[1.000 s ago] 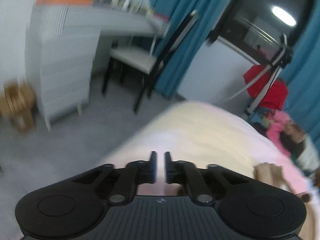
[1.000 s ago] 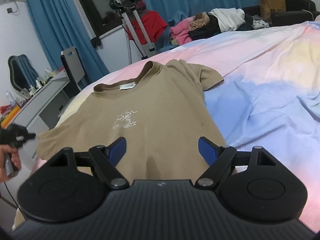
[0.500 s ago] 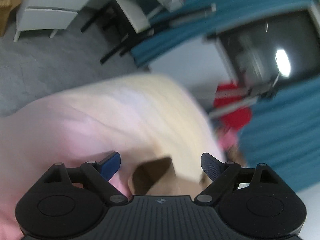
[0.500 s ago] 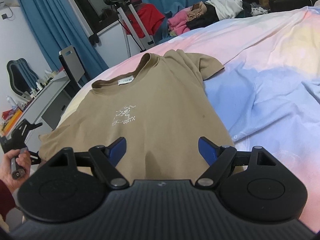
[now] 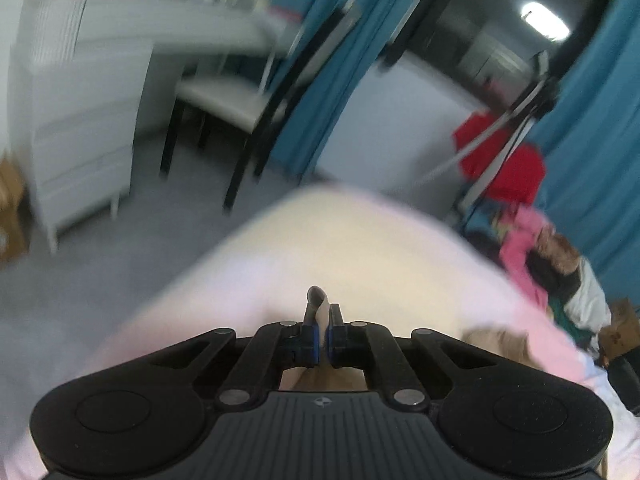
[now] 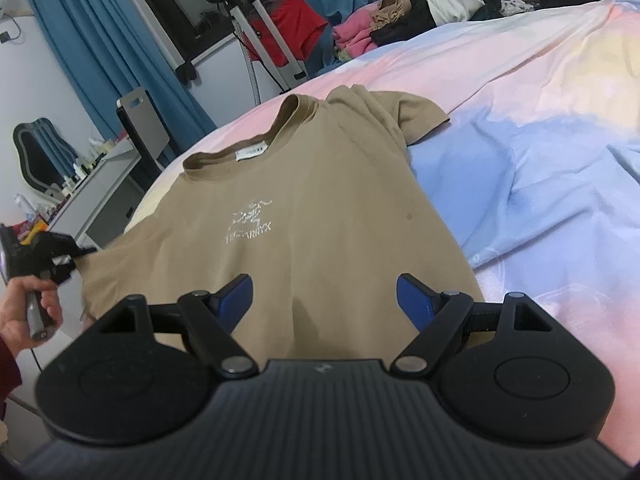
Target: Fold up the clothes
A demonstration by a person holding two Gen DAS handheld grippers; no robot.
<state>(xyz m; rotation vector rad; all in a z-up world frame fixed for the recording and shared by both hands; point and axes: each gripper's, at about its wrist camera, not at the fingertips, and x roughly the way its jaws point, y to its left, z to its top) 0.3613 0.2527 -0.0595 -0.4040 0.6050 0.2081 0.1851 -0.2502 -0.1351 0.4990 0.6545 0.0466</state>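
On the bed: tan T-shirt (image 6: 320,208) lies front up, collar toward the far side, flat on a soft sheet (image 6: 540,152) washed in pink, blue and yellow.
Fabric: matte knit, ribbed round neck, short sleeves, a few shallow creases.
Writing: pale chest logo over lettering, too blurred to read surely; white neck tag, print too small.
Left gripper (image 5: 322,322): jaws pinched together on a fold of the shirt's sleeve edge, cloth poking up between the pads.
Right gripper (image 6: 325,294): blue pads spread wide, hovering over the hem, gripping nothing.
Hand (image 6: 24,312): wrapped round the left gripper's handle.
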